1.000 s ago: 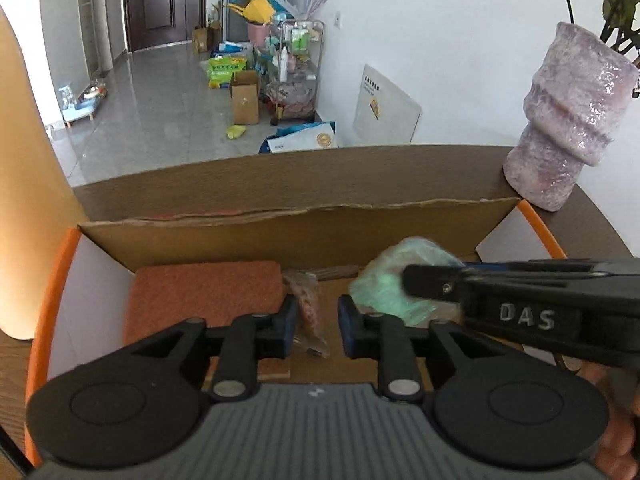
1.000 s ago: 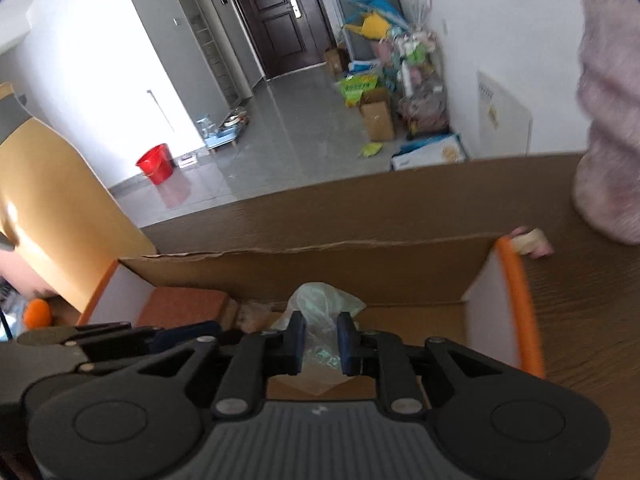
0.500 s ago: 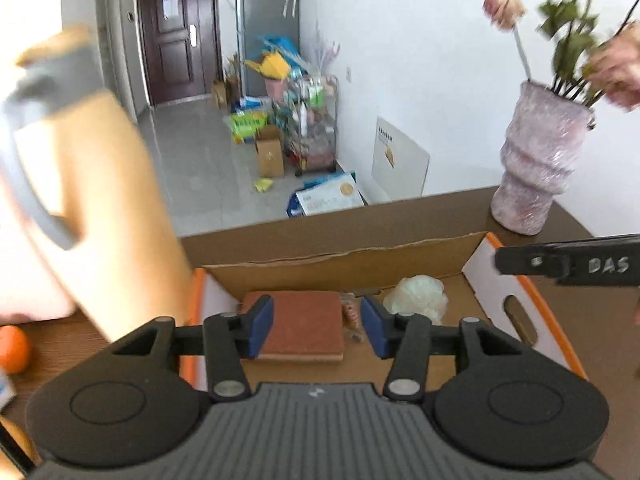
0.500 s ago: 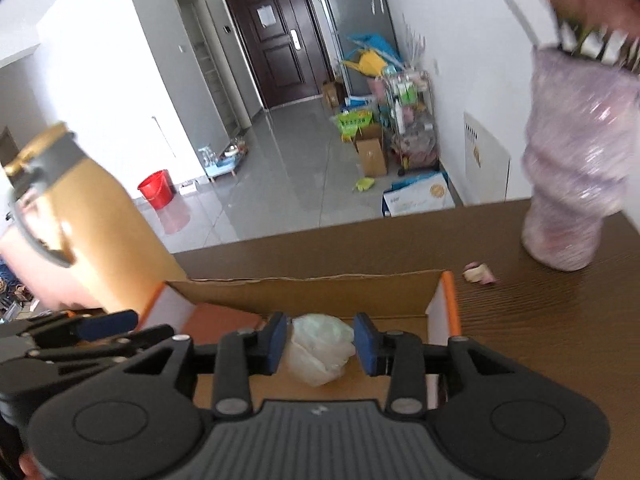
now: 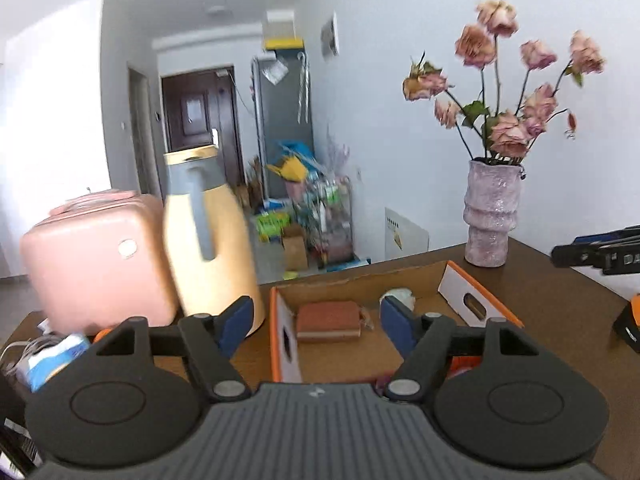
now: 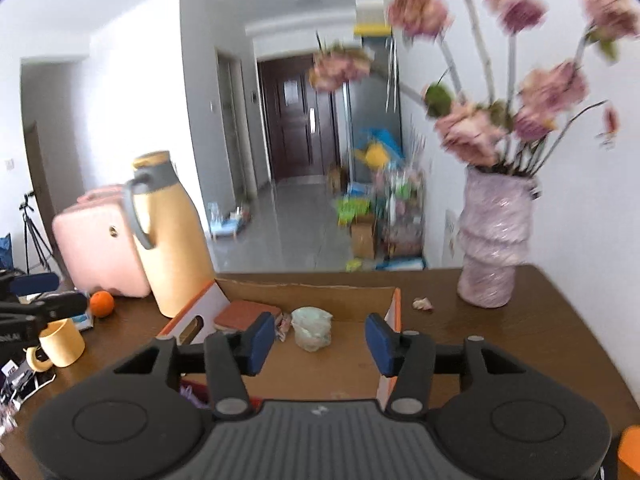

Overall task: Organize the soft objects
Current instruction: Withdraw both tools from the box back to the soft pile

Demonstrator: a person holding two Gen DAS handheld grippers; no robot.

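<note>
An open cardboard box (image 5: pixel 460 284) with orange rims stands on the brown table; it also shows in the right wrist view (image 6: pixel 394 304). Inside lie a red-brown sponge (image 5: pixel 327 319) (image 6: pixel 246 313), a small clear wrapped item (image 5: pixel 366 319) (image 6: pixel 285 322) and a pale green crumpled plastic bag (image 6: pixel 312 327), partly hidden behind a fingertip in the left wrist view (image 5: pixel 400 294). My left gripper (image 5: pixel 316 326) is open and empty, held back above the box's near end. My right gripper (image 6: pixel 320 340) is open and empty, above the box.
A pink vase (image 5: pixel 493 216) (image 6: pixel 494 240) of flowers stands at the back right. A yellow jug (image 5: pixel 210 240) (image 6: pixel 170 236) and pink suitcase (image 5: pixel 92 260) stand left of the box. A yellow mug (image 6: pixel 62 342), an orange (image 6: pixel 101 304) and clutter lie at the left.
Both grippers let go inside the box, opened wide, and pulled up and back. The green bag and wrapped item stay in the box.
</note>
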